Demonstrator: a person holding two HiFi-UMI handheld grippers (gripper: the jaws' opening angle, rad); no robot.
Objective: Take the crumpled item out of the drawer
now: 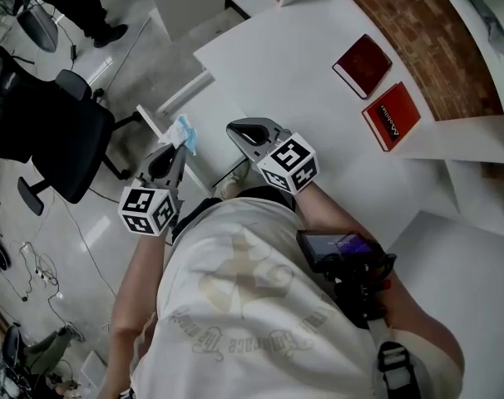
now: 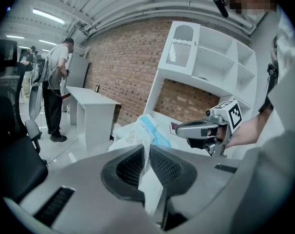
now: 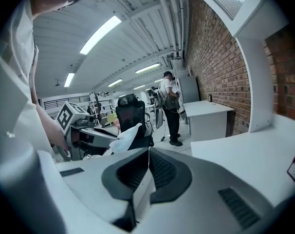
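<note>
Holds both grippers out in front of the chest, side by side and near each other, each tipped a little downward, marker cubes toward the body. Pinches the item at the tips of the left gripper, jaws almost together with the wrapper caught between the pads. Carries the item up in the air beside the desk, with only the jaws touching it. Shows the right gripper with jaws pressed tip to tip and nothing between them.

Hides the item's lower end inside the left jaws, and leaves its print too small to read. Loses both forearms partly behind the shirt in the head view.

Looks thin and crinkled, white film with a light-blue patch. Pairs smooth grey jaw shells with black cross-hatched pads. Rests red books flat on the smooth white desk.
</note>
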